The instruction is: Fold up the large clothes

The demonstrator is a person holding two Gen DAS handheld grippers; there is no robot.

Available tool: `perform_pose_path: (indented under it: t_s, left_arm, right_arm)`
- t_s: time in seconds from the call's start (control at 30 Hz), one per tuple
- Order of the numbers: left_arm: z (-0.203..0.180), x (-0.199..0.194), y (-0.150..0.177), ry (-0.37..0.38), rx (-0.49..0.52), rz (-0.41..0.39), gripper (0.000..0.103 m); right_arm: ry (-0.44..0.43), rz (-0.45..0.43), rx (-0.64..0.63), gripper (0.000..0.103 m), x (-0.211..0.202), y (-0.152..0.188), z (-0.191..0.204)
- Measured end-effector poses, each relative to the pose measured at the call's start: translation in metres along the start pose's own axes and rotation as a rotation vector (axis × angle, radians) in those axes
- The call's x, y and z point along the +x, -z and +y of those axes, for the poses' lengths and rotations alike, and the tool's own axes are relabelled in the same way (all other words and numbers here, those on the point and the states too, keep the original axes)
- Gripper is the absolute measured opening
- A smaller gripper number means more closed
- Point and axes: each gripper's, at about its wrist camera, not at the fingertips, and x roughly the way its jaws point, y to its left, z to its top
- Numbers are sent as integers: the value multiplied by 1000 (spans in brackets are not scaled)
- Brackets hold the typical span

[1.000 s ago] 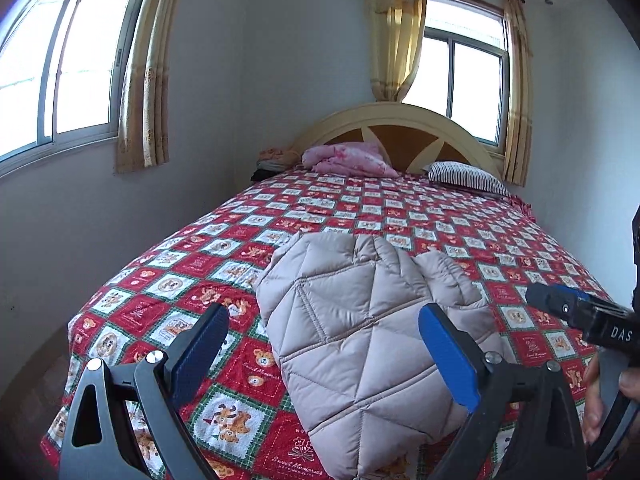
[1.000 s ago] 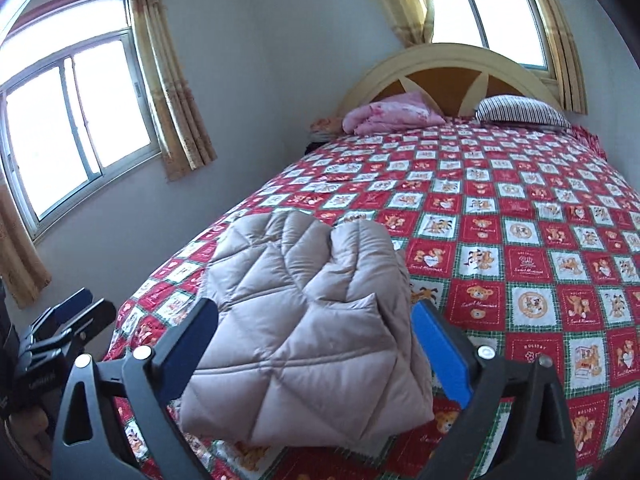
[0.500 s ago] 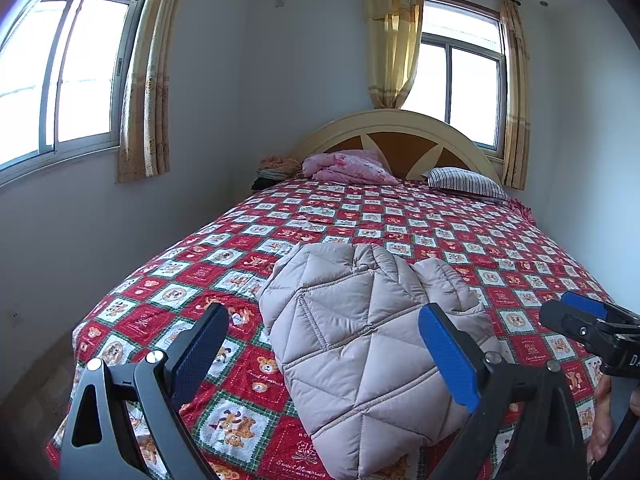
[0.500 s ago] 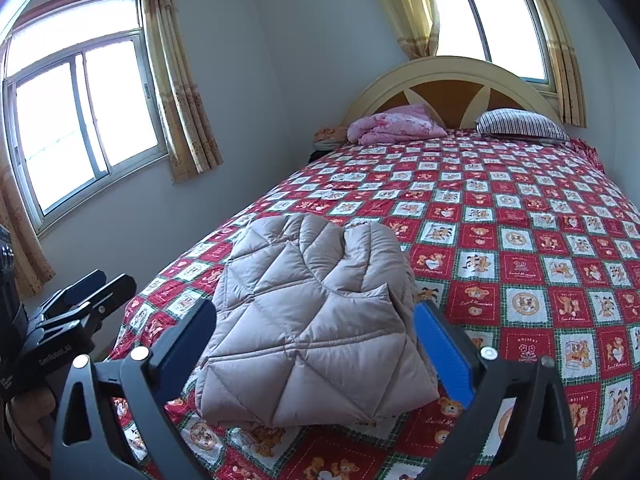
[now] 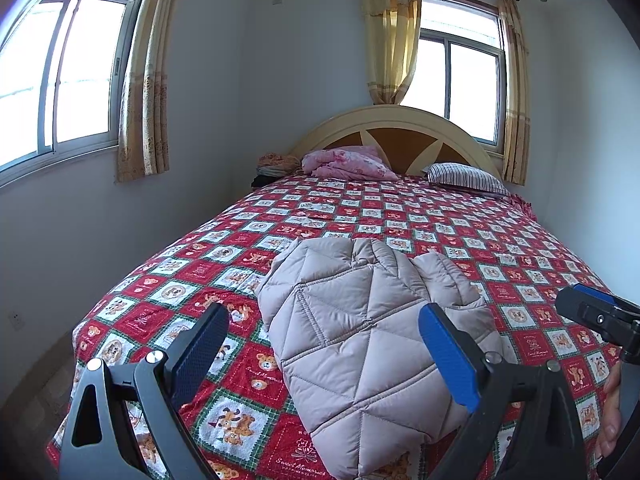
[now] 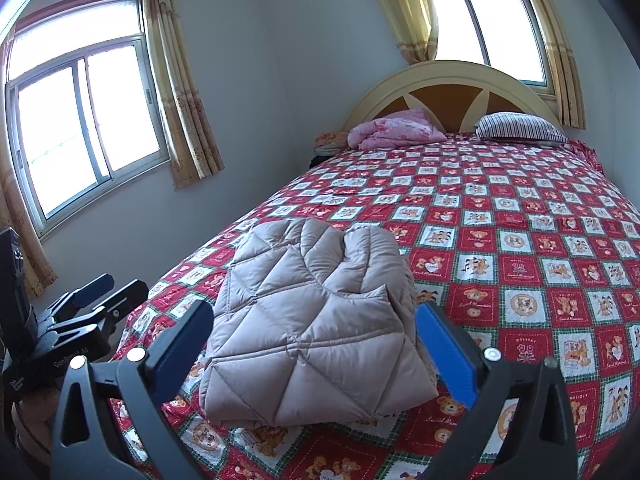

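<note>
A beige quilted puffer jacket lies folded into a compact bundle near the foot of the bed; it also shows in the right wrist view. My left gripper is open and empty, held back from the jacket and above the bed's foot edge. My right gripper is open and empty, also held back from the jacket. Nothing sits between either pair of blue-padded fingers. The right gripper shows at the right edge of the left wrist view, and the left gripper at the left edge of the right wrist view.
The bed has a red teddy-bear patterned cover. A pink folded blanket and a striped pillow lie by the arched headboard. Curtained windows are on the left wall and behind the bed. Floor lies left of the bed.
Both grippers have drawn back and risen from the jacket, so the bed looks farther away. The jacket has not moved. Both grippers stayed open.
</note>
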Motion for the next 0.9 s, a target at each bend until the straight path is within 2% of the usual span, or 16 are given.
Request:
perform_pose_path:
  t_s: [0.9]
  left_arm:
    - [-3,2,1,4,7,19,96]
  right_arm:
    - [0,-10,6,103,-5,0,-3]
